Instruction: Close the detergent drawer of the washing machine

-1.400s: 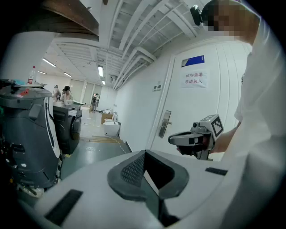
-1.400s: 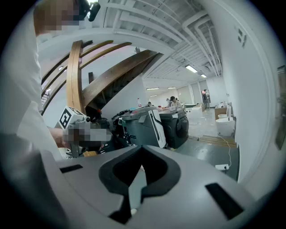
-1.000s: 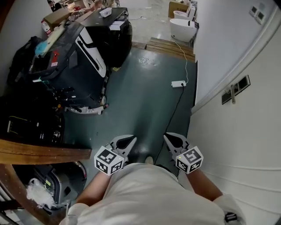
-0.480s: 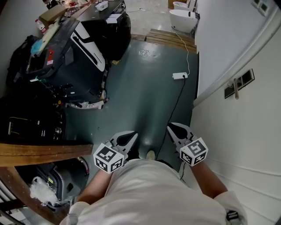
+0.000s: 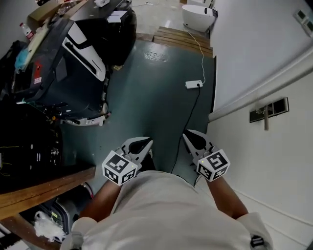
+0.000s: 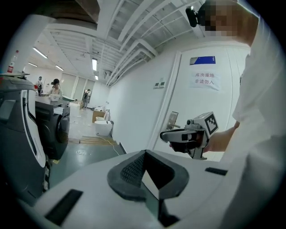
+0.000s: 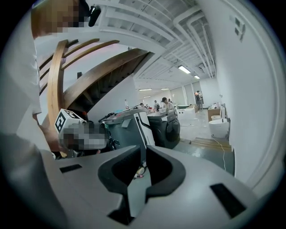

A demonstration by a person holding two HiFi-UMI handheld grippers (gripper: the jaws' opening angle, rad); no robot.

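Observation:
A black front-loading washing machine (image 5: 120,28) stands far ahead at the top left of the head view, and shows again in the right gripper view (image 7: 169,127). Its detergent drawer is too small to make out. Both grippers hang close to my torso above the green floor. My left gripper (image 5: 141,144) and my right gripper (image 5: 192,138) are shut with nothing between their fingers. In the left gripper view the jaws (image 6: 144,153) meet at the tip, and the right gripper (image 6: 166,135) shows beside a white door. The right gripper's jaws (image 7: 144,150) also meet.
A large dark machine with a white stripe (image 5: 73,53) fills the left. A curved wooden counter (image 5: 44,188) lies at lower left. On the floor are a white power strip (image 5: 194,84) and its cable. A wooden pallet (image 5: 183,38), a white basin (image 5: 198,14) and a door handle (image 5: 266,114) stand ahead and right.
The head view has swung: the machines slid up and left, and the door handle came further into view at right. Both grippers kept their shut pose before my torso.

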